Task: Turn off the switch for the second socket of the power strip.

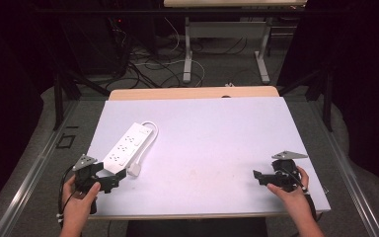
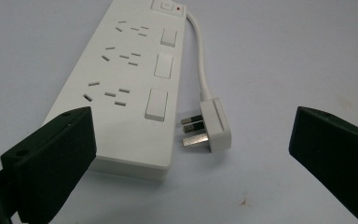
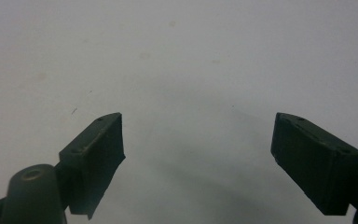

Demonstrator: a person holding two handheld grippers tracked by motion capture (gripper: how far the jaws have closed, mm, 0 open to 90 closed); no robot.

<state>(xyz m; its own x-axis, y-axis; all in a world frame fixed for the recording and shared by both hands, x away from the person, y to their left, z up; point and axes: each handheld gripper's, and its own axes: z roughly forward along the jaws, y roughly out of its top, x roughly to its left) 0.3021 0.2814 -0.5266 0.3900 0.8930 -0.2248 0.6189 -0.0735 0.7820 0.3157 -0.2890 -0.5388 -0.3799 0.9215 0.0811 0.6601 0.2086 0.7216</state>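
Observation:
A white power strip (image 1: 127, 144) (image 2: 123, 84) lies on the white table top at the left, with several sockets, rocker switches and a red light at its far end. Its short white cable (image 2: 200, 60) loops back to a white three-pin plug (image 1: 135, 169) (image 2: 209, 130), which lies loose on the table beside the strip's near end. My left gripper (image 1: 109, 178) (image 2: 191, 158) stands open just short of the strip's near end and the plug. At the right of the table my right gripper (image 1: 257, 176) (image 3: 198, 163) is open over bare table surface.
The white table top (image 1: 212, 143) has a wooden strip along its far edge. Beyond it are cables on the floor, another table's legs (image 1: 187, 54) and dark frame posts. A metal rail runs along each side of the table.

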